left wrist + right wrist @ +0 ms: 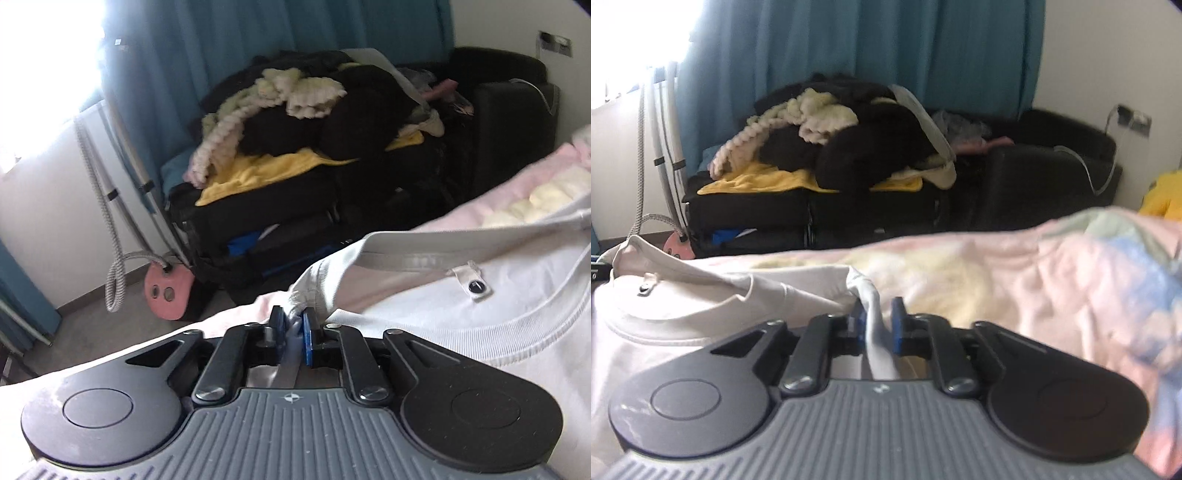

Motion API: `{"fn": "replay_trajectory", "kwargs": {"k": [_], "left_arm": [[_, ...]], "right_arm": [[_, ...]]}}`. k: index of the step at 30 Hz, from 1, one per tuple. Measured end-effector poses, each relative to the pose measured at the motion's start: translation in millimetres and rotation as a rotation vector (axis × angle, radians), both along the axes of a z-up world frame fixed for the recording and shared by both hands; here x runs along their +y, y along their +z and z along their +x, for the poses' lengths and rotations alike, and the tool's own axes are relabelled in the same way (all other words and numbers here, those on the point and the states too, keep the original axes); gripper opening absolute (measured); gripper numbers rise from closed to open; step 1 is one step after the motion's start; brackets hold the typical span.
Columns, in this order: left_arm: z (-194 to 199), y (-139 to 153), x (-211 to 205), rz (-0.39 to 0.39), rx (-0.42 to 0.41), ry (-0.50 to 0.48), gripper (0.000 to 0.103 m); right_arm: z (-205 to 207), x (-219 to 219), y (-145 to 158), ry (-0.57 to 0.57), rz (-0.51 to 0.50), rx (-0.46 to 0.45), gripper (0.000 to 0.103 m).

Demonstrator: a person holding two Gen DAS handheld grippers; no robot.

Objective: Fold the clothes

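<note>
The bed (1052, 266), under a pale pink patterned blanket, filled the foreground and served as the folding surface. Beyond the bed stood a dark sofa (1034, 184) heaped with unsorted clothes (849, 147), in front of a blue curtain (849, 44). On the bed lay a white shirt (461, 314), spread with its ribbed collar (535, 314) and neck label (476, 284) uppermost. The left tool (293, 326) had a bunched edge of the shirt between its blue pads, at the bed's near side; its jaws stood narrowly apart, and whether the pads pressed the cloth could not be told. The right tool (877, 321) likewise had a strip of shirt cloth running between its pads, with a visible gap beside the cloth on one side, so the hold appeared loose. Judged from this layout, the shirt was set out flat or at an early fold: no finished fold showed, and the heap beyond the bed remained unfolded.
</note>
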State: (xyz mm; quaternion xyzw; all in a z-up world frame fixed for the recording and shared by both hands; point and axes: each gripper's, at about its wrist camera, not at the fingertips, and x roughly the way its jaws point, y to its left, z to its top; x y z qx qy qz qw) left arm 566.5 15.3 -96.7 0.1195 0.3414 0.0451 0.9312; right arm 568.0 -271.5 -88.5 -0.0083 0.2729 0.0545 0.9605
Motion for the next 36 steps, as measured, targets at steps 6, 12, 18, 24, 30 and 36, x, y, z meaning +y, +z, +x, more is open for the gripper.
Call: {"fn": "replay_trajectory", "kwargs": {"k": [6,12,18,24,30,36], "left_arm": [[-40.4,42.7,2.7,-0.082,-0.086,-0.085,0.094],[-122.0,109.7,10.7,-0.173,-0.127,-0.111,0.094],[-248.7,141.2,28.4,-0.231,-0.114,-0.12,0.094],[-371.4,143.5,57.1,-0.294,-0.069,-0.084,0.094],[-462.9,118.7,70.0,-0.283,0.014,-0.132,0.092],[-508.3,109.2,84.1,-0.196,0.143,-0.359,0.091]], "right_arm": [[-16.5,-6.8,26.2,-0.042,0.06,0.026,0.073],[-87.0,-21.4,86.5,-0.044,0.162,-0.008,0.073],[-227.4,-35.8,140.1,-0.031,0.26,-0.095,0.073],[-369.3,-44.7,150.9,0.006,0.353,-0.12,0.073],[-464.0,-35.0,120.4,0.031,0.424,-0.047,0.073],[-515.0,-17.3,57.3,0.066,0.447,0.063,0.073]]}}
